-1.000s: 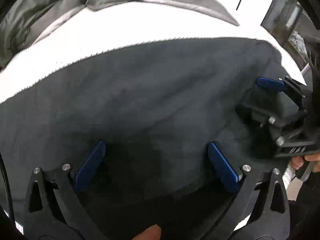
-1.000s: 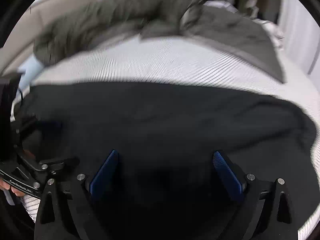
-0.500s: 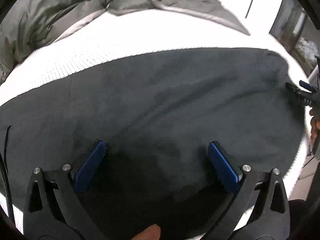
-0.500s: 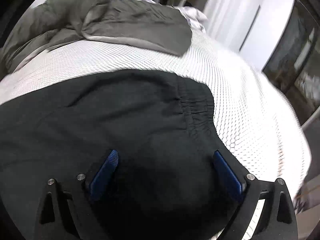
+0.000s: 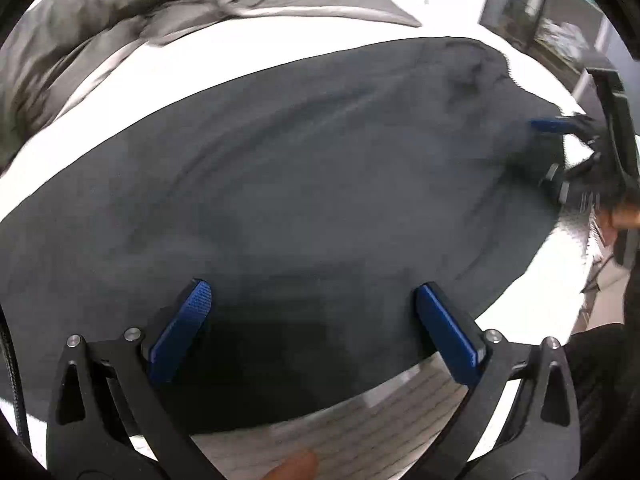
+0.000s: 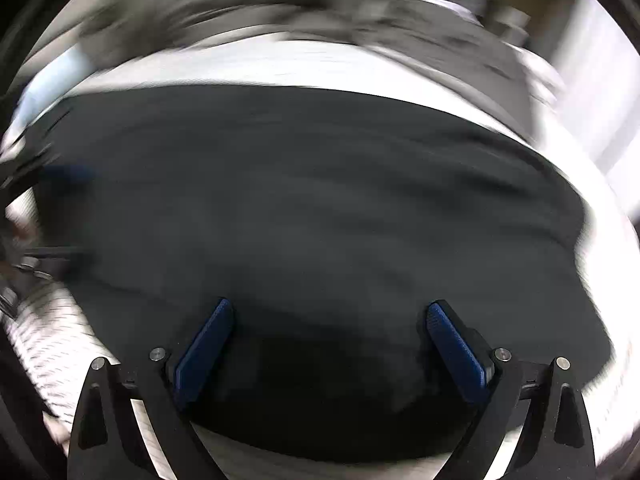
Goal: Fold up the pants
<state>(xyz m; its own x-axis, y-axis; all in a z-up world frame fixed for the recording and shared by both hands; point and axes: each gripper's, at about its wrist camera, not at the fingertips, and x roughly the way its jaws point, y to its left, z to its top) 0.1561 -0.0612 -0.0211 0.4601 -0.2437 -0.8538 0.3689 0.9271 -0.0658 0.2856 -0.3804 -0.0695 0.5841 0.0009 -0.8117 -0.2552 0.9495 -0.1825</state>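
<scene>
Dark pants [image 5: 304, 184] lie spread flat across a white textured bed, filling most of both views [image 6: 320, 216]. My left gripper [image 5: 312, 312] hovers open over the near edge of the pants, its blue pads wide apart with nothing between them. My right gripper [image 6: 330, 332] is also open above the pants' near edge, holding nothing. In the left wrist view the right gripper [image 5: 560, 148] shows blurred at the far right end of the pants. In the right wrist view, the left gripper [image 6: 36, 208] appears smeared at the left edge. The right wrist view is motion-blurred.
A grey quilt [image 5: 120, 20] is bunched along the far side of the bed [image 5: 400, 432]. A window or glass door [image 5: 560, 12] stands at the far right. A fingertip [image 5: 292, 466] shows at the bottom edge of the left wrist view.
The right wrist view has swung back to the left, from the waistband end toward the middle of the pants. The right gripper has come back over the pants' right end. Both grippers stay open.
</scene>
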